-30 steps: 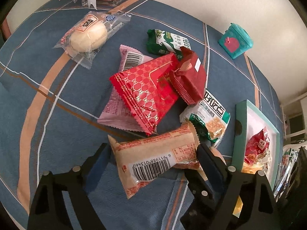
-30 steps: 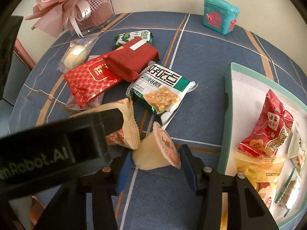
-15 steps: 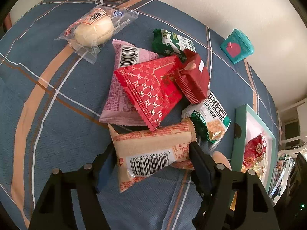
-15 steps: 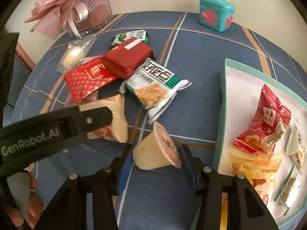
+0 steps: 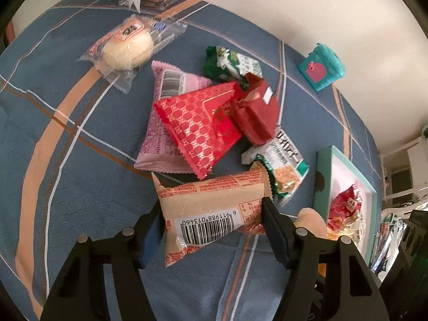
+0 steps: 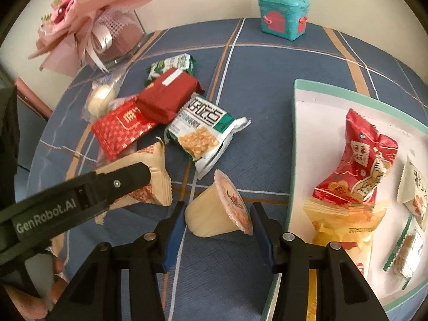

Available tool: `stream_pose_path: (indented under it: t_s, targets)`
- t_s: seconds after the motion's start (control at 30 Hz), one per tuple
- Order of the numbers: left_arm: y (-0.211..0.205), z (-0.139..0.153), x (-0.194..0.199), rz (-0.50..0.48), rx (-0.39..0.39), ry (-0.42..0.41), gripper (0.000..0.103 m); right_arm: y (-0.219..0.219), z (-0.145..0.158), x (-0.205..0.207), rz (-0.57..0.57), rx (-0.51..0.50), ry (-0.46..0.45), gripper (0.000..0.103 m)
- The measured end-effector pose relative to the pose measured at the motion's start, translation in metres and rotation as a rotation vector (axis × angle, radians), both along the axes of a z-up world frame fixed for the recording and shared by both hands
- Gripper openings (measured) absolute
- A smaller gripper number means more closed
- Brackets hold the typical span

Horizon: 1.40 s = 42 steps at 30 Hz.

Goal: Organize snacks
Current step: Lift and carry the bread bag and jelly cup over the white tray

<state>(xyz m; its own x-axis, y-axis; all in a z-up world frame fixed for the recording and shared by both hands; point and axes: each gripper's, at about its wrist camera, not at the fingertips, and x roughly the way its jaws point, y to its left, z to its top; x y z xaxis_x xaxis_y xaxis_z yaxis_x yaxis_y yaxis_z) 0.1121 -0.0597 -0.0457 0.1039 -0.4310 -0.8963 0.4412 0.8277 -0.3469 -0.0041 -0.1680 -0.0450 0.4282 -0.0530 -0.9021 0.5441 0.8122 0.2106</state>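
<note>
My left gripper [image 5: 211,219] is shut on a tan barcode snack packet [image 5: 211,208], which also shows in the right wrist view [image 6: 149,182]. My right gripper [image 6: 218,222] is shut on a pale jelly cup [image 6: 216,211] lying on its side, its rim visible in the left wrist view [image 5: 311,220]. A pile of snacks lies beyond: a red patterned packet [image 5: 200,125], a pink packet [image 5: 165,139], a dark red packet [image 5: 256,112], a green-white packet [image 6: 203,131]. A teal-rimmed tray [image 6: 294,133] at right holds several snacks.
A wrapped bun [image 5: 128,48] and a green packet [image 5: 230,64] lie farther back. A teal toy box [image 6: 283,16] and a pink bouquet [image 6: 88,26] stand near the wall. The table has a blue checked cloth [image 6: 267,61].
The left gripper's jaws have closed in on the tan packet. The right gripper keeps its hold on the jelly cup, and both views have drawn back a little from the pile.
</note>
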Motion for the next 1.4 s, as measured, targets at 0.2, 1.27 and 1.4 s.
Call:
stream_pose_path:
  t_s: [0.2,1.27,1.4]
  targets:
    - [0.002,0.021,-0.005,-0.005,-0.045,-0.029,0.069,-0.003,0.021,-0.011,-0.029,0.002,-0.053,0.051]
    - [-0.034,0.071,-0.056,-0.06,-0.135,-0.109,0.07,-0.043,0.057,-0.064,-0.196,-0.035,-0.114,0.051]
    - [-0.051,0.069,-0.073,-0.105,-0.131,-0.106,0.07,-0.06,0.057,-0.082,-0.249,-0.035,-0.11,0.052]
